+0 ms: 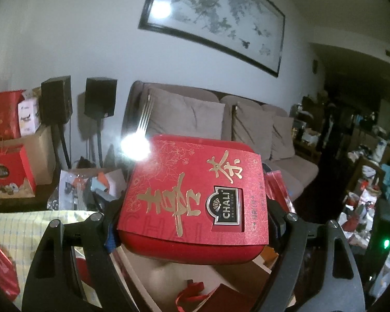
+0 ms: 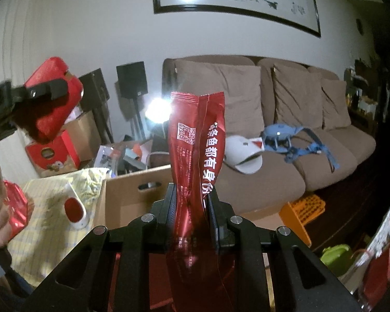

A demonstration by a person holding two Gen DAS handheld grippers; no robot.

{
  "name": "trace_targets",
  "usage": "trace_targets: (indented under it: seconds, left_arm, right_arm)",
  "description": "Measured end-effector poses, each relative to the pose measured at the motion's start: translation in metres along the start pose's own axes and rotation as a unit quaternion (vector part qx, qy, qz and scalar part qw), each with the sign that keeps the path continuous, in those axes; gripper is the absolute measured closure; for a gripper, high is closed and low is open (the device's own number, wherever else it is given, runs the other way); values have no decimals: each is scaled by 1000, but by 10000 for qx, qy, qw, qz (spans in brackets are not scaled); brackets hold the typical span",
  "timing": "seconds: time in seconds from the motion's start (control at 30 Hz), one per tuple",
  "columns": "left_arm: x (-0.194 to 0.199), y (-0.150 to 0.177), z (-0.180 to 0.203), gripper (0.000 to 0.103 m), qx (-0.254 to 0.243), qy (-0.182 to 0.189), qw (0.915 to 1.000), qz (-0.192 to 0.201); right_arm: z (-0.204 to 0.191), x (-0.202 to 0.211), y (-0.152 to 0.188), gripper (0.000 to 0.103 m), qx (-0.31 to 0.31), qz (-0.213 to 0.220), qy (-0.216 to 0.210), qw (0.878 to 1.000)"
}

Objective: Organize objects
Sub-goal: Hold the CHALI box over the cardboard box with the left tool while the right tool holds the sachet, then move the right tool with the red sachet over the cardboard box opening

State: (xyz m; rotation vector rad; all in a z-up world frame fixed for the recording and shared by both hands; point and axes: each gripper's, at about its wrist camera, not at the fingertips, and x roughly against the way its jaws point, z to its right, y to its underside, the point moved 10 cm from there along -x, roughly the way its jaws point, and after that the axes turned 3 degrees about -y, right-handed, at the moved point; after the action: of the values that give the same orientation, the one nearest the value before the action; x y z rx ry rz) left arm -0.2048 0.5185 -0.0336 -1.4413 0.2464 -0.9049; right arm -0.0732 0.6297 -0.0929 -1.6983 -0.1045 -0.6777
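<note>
My left gripper [image 1: 195,215] is shut on a red CHALI tea box [image 1: 192,195] with gold characters and holds it in the air above an open cardboard box [image 1: 169,273]. The same red box [image 2: 52,98] shows at the upper left of the right wrist view, clamped by the left gripper. My right gripper [image 2: 191,200] is shut on a tall dark-red foil packet [image 2: 197,150] with white characters and a QR code, held upright above the cardboard box [image 2: 132,189].
A brown sofa [image 2: 273,109] stands behind, with a white cap [image 2: 244,153] and blue straps [image 2: 293,140] on it. Speakers [image 1: 101,98], red gift boxes [image 1: 7,174] and clutter stand at left. A yellow checked cloth [image 2: 52,208] lies left of the box. An orange bag [image 2: 304,208] sits at right.
</note>
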Motion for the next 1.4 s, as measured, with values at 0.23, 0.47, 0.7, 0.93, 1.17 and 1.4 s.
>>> trace_targets:
  seconds: [0.23, 0.47, 0.7, 0.93, 1.17, 1.4]
  left_arm:
    - [-9, 7, 3, 22, -128, 61, 9999, -73]
    - [-17, 18, 5, 22, -191, 61, 9996, -175]
    - [-23, 27, 4, 22, -127, 91, 9994, -312]
    - [-25, 32, 2, 22, -116, 68, 9992, -379]
    - [-29, 36, -2, 22, -91, 24, 9989, -464]
    - [-34, 44, -1, 22, -135, -7, 9982, -581]
  right_arm:
    - [-8, 4, -12, 81, 44, 161, -86, 9998]
    - [-7, -14, -5, 81, 160, -24, 14, 9999]
    - [-8, -27, 0, 81, 151, -74, -32, 9999]
    - [-7, -36, 7, 81, 178, -194, -54, 9996]
    - [-3, -40, 9, 81, 153, -168, 10, 9997]
    - [-3, -45, 12, 81, 153, -228, 14, 9996]
